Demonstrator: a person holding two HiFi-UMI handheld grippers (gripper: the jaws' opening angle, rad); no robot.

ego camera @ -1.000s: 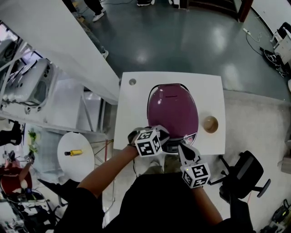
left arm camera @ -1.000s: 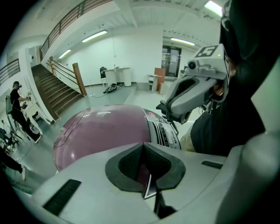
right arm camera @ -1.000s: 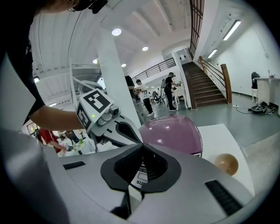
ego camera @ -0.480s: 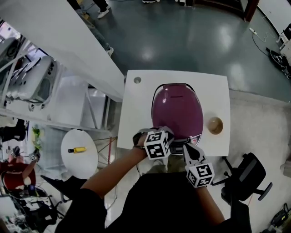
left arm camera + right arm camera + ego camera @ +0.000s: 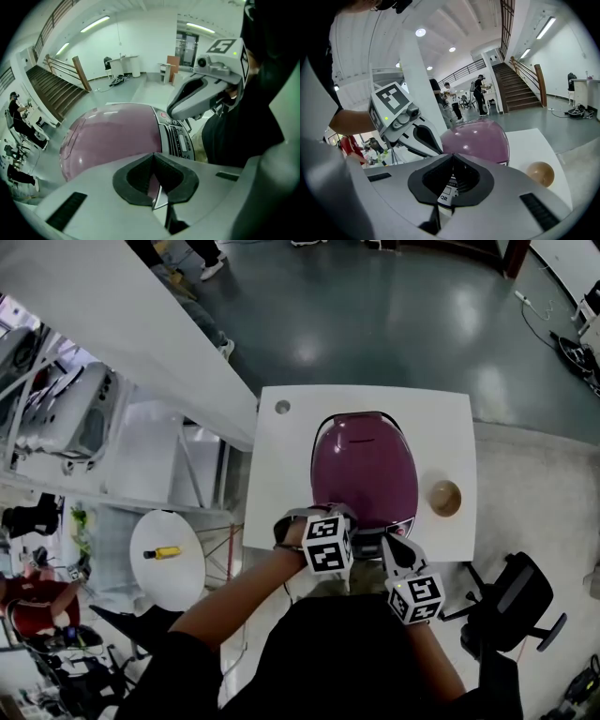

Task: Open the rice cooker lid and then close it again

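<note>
**Two shut jaw pairs at the front of a closed rice cooker (image 5: 364,470)**

Head view: the purple rice cooker stands on a white square desk (image 5: 272,465) with its lid (image 5: 361,451) down. Its front reaches almost to the desk's near edge. Bare desk runs down the cooker's left side and in a narrower band behind it. On the right, a brown bowl (image 5: 444,497) sits between the cooker and the desk's right edge, apart from both. The left hand-held gripper (image 5: 339,515) is at the cooker's front left rim, and the right hand-held gripper (image 5: 391,545) is just beside it at the front right, over the near edge. Open grey floor (image 5: 375,324) lies beyond the far edge. A long white slab (image 5: 122,324) runs diagonally close to the far left corner, and a dark chair (image 5: 516,601) stands off the near right corner.

Left gripper view: its jaws are pressed together with nothing between them. They hang over the lid's dome, beside the control panel (image 5: 180,140). Whether they touch the lid I cannot tell. The right hand-held gripper crosses above the panel.

Right gripper view: its jaws are likewise closed and empty, aimed at the panel's front. The bowl stands to the right, with clear desk around it.
</note>
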